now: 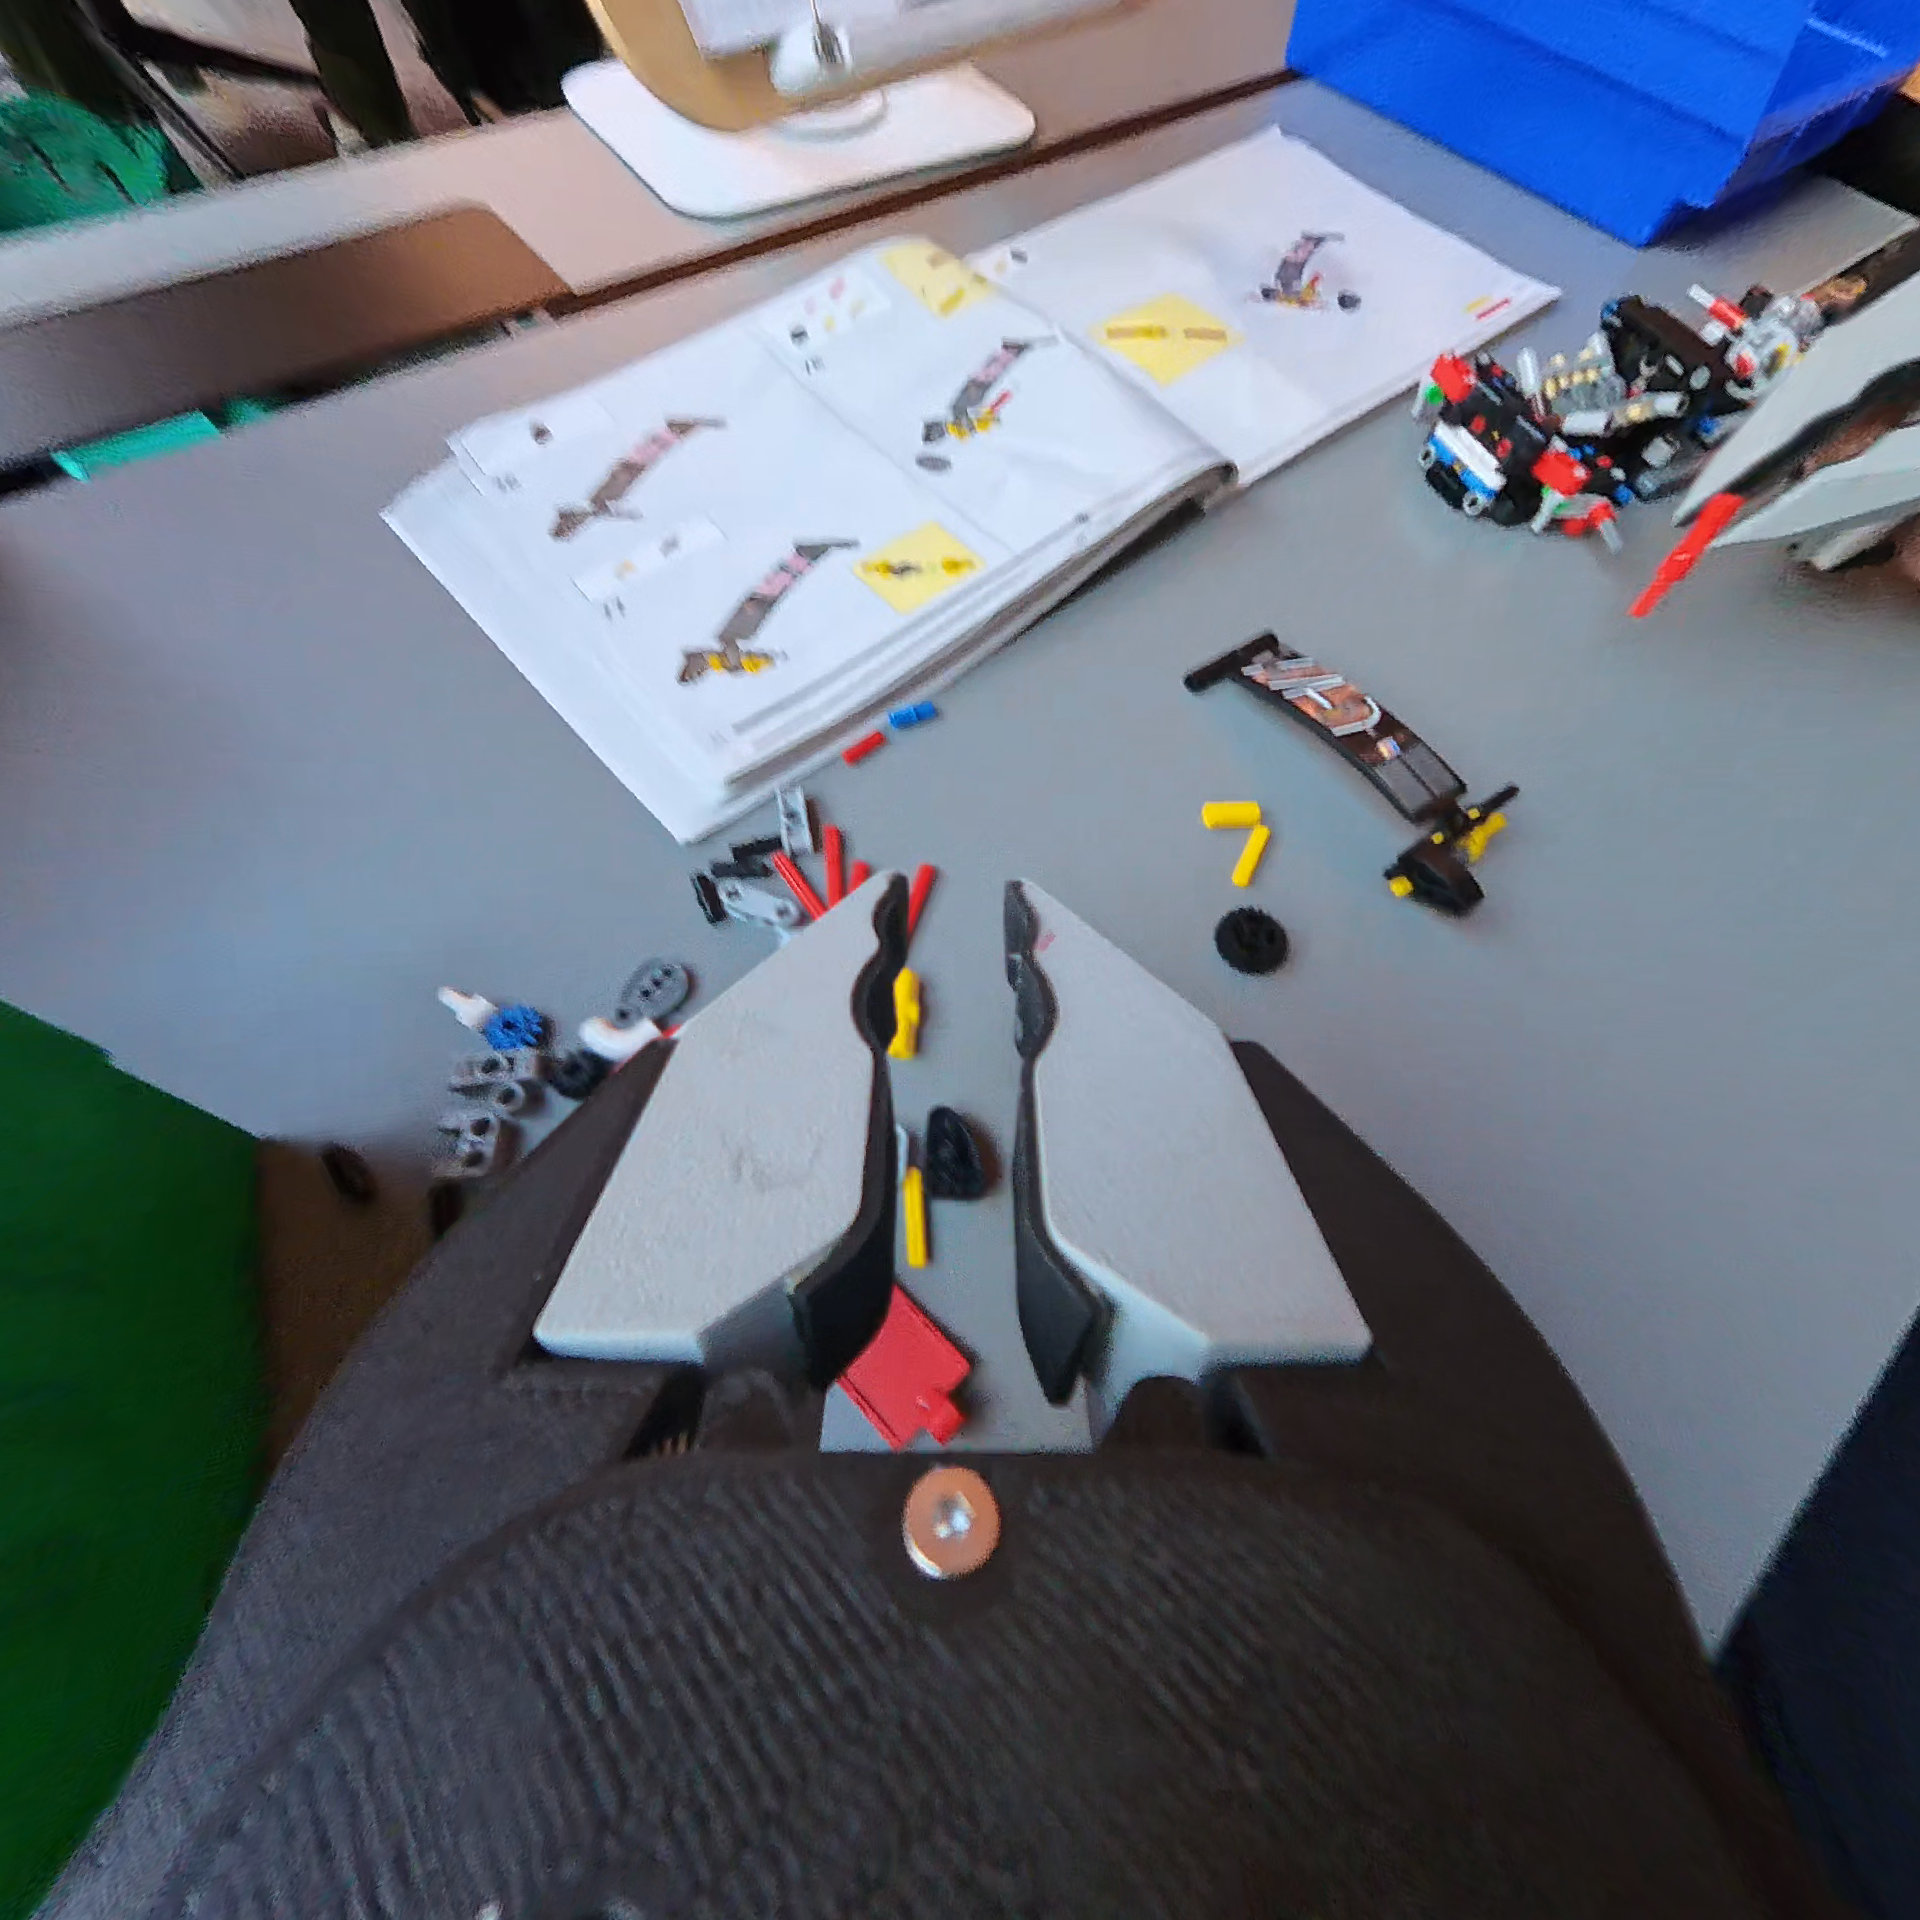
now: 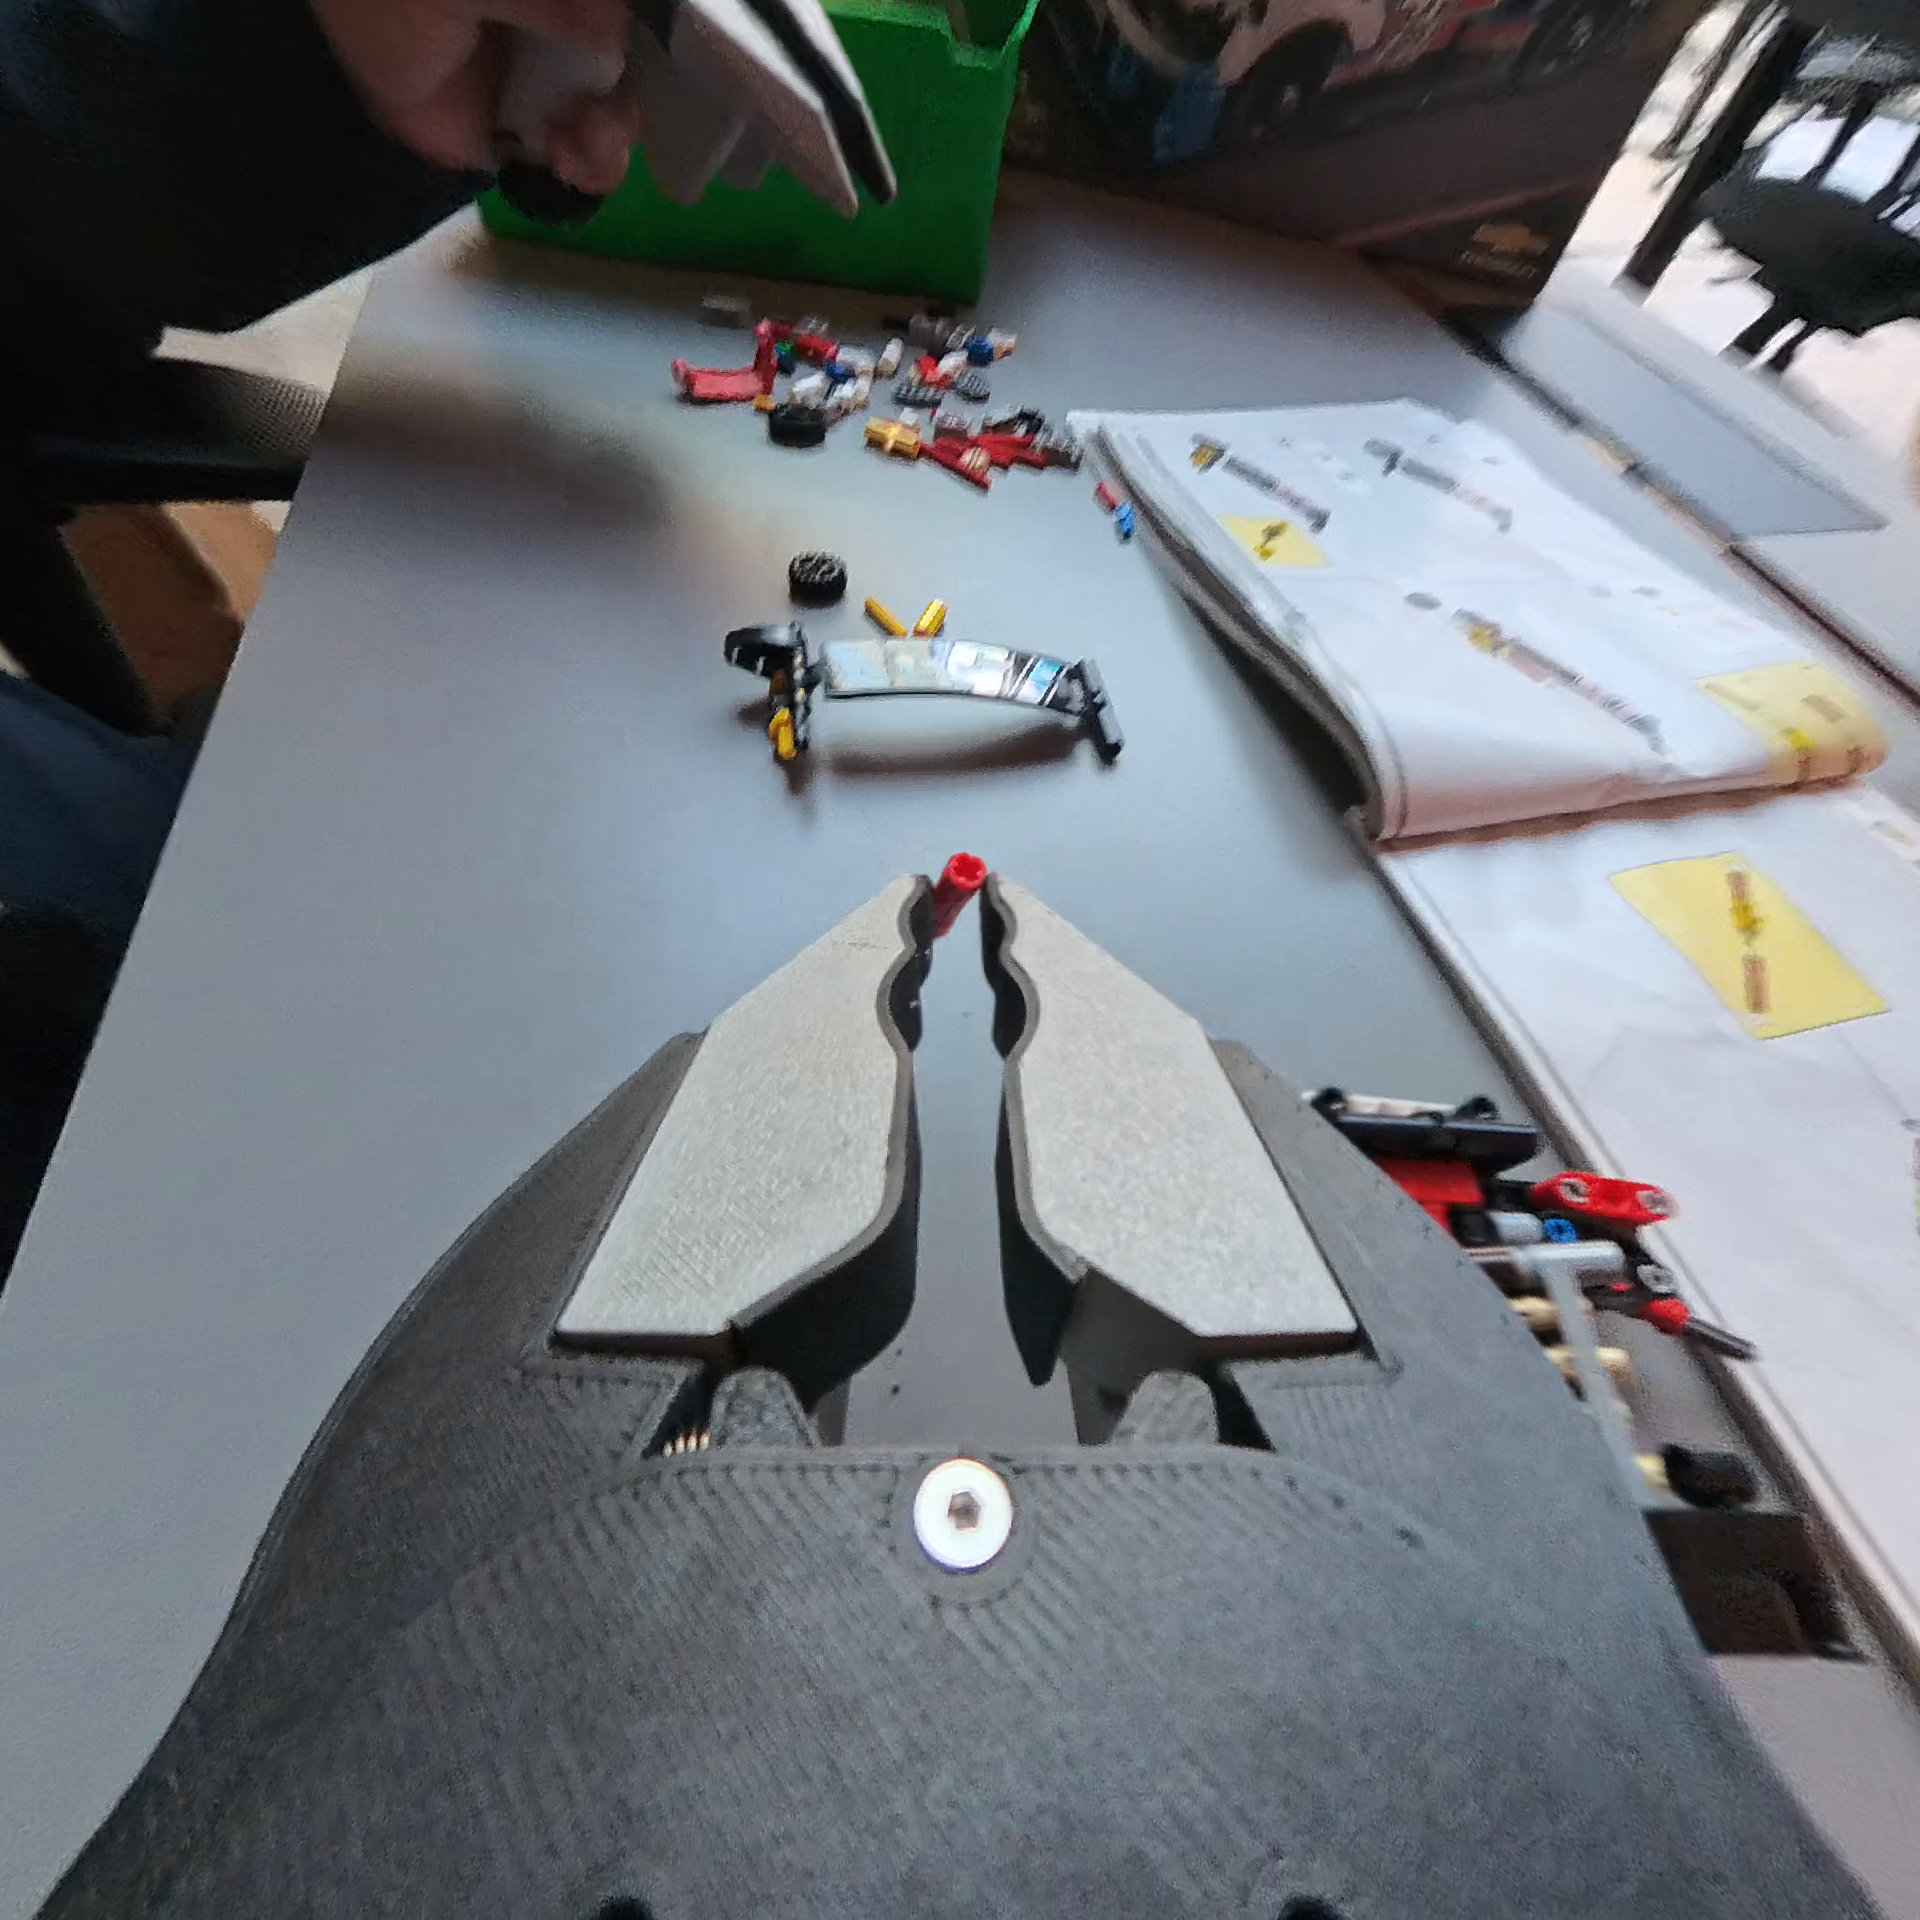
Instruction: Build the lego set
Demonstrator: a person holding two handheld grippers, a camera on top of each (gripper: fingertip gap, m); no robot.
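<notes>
My left gripper point(image 1: 954, 888) is open above the grey table point(image 1: 312, 727), over loose small parts. A yellow pin point(image 1: 904, 1013) shows beside the left pad, and a black piece point(image 1: 951, 1153), a thin yellow axle point(image 1: 914, 1216) and a red flat part point(image 1: 904, 1371) lie below the jaws. Nothing is pressed between the pads. My right gripper point(image 2: 956, 883) is shut on a red axle point(image 2: 958, 891) at its tips, above the table. The left wrist view shows that axle point(image 1: 1673, 566) sticking out of the right gripper. A black curved panel assembly point(image 2: 935, 670) lies ahead of it.
An open instruction booklet point(image 1: 831, 499) lies at the back. A part-built black and red model point(image 1: 1558, 426) stands by the right gripper. There are two yellow pins point(image 1: 1242, 836), a black gear point(image 1: 1250, 940), piles of small parts point(image 2: 883, 395), a blue bin point(image 1: 1610, 104) and a green bin point(image 2: 831, 229). The gap from one gripper's tips to the other's is roughly 25 cm.
</notes>
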